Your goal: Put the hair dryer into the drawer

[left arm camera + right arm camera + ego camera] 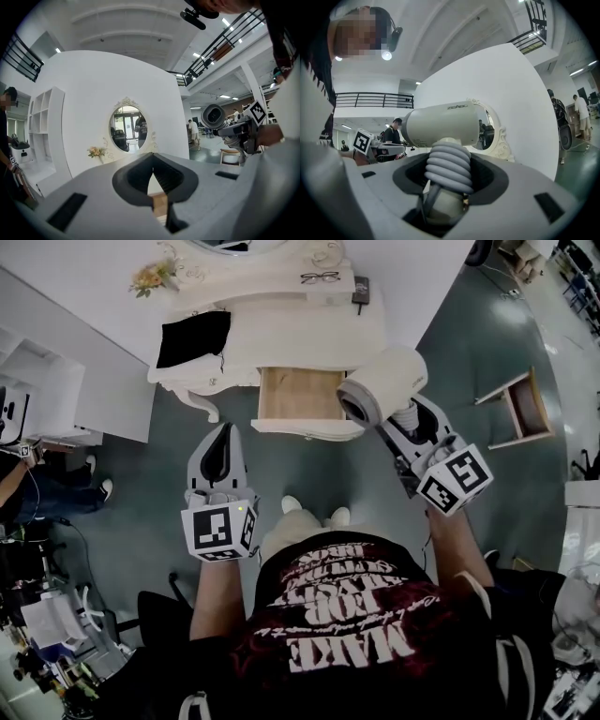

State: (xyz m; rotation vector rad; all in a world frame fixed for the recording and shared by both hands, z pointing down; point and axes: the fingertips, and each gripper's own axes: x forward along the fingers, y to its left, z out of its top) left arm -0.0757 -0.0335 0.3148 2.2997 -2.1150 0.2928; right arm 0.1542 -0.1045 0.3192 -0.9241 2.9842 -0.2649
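A cream hair dryer [382,383] with a grey ribbed cord sleeve hangs just right of the open drawer [298,395] of the white dressing table [281,329]. My right gripper [401,423] is shut on its handle, barrel pointing left; the right gripper view shows the hair dryer [440,124] rising from between the jaws. My left gripper [223,435] hovers in front of the table, left of the drawer, shut with nothing in it. In the left gripper view its tips meet at the left gripper [153,164], with the hair dryer [214,116] at the right.
On the table top lie a black cloth [192,337], a flower sprig [150,279], glasses [321,277] and a small dark device [362,289]. A wooden stool [520,409] stands on the floor to the right. A person [37,486] sits at the far left.
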